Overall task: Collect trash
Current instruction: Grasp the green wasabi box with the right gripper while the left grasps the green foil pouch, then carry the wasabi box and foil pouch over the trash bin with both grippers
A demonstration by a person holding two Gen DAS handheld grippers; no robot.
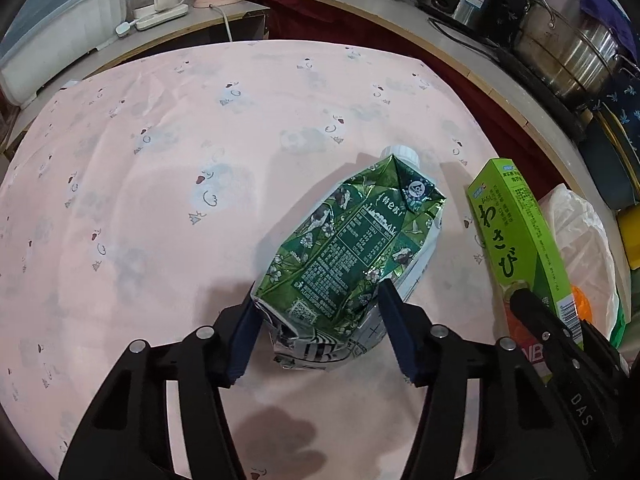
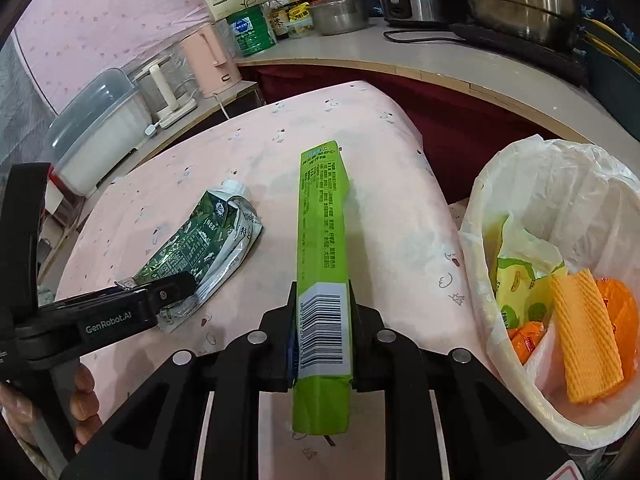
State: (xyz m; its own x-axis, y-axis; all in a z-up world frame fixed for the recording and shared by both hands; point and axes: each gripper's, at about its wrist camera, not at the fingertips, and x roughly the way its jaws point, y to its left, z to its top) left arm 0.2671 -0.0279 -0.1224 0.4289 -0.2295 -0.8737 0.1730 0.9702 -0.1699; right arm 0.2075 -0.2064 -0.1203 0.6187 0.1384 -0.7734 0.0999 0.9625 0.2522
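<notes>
Left wrist view: the left gripper [image 1: 318, 336] has its 2 blue-padded fingers [image 1: 242, 344] spread around the base of the crumpled dark green drink carton with a white screw cap [image 1: 352, 240]. The pads sit at the carton's sides, though whether they are biting yet is hard to call; the carton seems to lie flat on the pale pink patterned tablecloth [image 1: 160, 200], cap pointing away. Gripping the squashed base makes sense, since that end faces the fingers and is narrow enough to fit between them. Just right of the carton is the long bright green cardboard box with Japanese lettering [image 1: 516, 232], its near end caught by the right gripper [image 1: 536, 312], with white bag plastic beyond it.

Right wrist view: the right gripper [image 2: 322, 336] pinches that green box [image 2: 322, 240] firmly near its barcode end, fingers pressed against both long faces, so the box juts forward like a baton. Right of the box stands the white plastic-lined trash bin [image 2: 480, 208], already holding orange and yellow wrappers, which is likely why the box is held near that side. Left of the box, the carton [image 2: 200, 240] lies on the cloth with the left gripper [image 2: 176, 284] at its lower end.
</notes>
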